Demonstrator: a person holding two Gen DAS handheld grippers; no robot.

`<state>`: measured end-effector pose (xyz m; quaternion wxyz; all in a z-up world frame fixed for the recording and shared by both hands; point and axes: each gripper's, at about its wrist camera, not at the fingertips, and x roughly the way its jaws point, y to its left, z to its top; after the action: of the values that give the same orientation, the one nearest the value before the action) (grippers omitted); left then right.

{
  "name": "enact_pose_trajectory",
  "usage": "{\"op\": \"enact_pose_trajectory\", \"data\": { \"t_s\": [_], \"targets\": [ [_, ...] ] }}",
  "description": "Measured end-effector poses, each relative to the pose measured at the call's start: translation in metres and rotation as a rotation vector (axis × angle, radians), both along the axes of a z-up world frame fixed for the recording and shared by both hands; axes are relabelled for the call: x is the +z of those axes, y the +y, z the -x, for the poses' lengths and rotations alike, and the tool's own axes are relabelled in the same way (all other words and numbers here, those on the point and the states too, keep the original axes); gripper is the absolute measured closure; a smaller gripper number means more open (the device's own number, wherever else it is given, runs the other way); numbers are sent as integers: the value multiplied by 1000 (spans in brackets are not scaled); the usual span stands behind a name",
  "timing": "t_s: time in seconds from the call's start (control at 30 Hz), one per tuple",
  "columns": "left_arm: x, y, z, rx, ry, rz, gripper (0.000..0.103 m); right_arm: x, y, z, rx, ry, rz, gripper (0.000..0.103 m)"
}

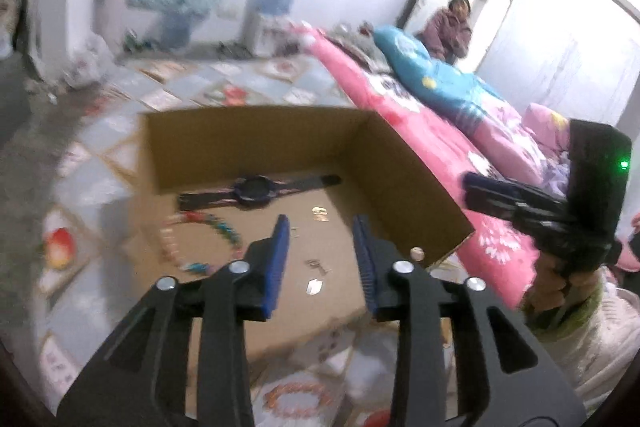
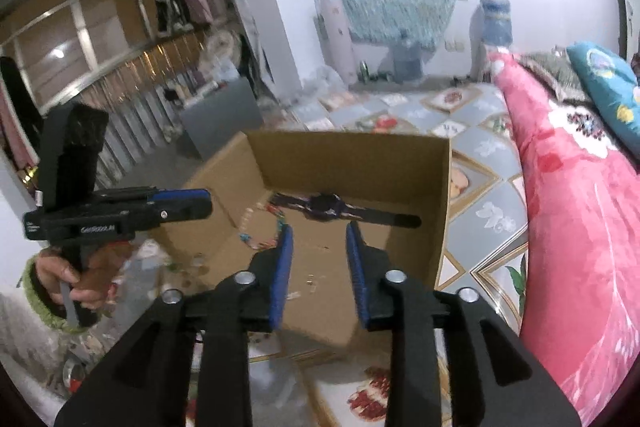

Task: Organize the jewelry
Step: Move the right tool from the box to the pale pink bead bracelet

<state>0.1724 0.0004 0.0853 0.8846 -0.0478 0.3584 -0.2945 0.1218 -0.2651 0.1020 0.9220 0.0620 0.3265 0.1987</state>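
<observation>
Cardboard box (image 1: 400, 167) on the floor holds a dark watch (image 1: 256, 191) by its far wall and a beaded bracelet (image 1: 200, 243) nearer. Left tool (image 1: 322, 227) and right tool (image 2: 320, 233) hover above it, both spread wide and holding nothing.

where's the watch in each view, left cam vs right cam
Left wrist: the watch lies flat in the cardboard box, along the far wall, above and left of the open left gripper.
Right wrist: the watch is at picture centre, just beyond the open right gripper.
Shared landmark: the colourful bead bracelet lies left of it.
</observation>
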Motion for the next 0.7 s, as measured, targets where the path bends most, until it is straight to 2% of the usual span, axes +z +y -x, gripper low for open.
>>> {"op": "enact_pose_trajectory", "data": {
  "t_s": [0.1,0.2,0.27,0.4,0.53,0.7],
  "targets": [
    [3,29,31,68,-56,-19,59,1,2,34,30,-24,-30,63],
    [-8,51,55,130,-54,-49,54,-10,11,56,41,5,-35,62],
    [-25,60,69,161,-30,-77,51,-27,20,62,47,58,-57,62],
    [-65,63,81,188,59,-116,46,-72,45,58,50,205,-106,62],
    [-90,56,87,220,70,-195,39,-112,79,43,24,348,-61,62],
    [-102,41,84,202,48,-262,34,-129,111,29,55,399,10,68]
  ]
}}
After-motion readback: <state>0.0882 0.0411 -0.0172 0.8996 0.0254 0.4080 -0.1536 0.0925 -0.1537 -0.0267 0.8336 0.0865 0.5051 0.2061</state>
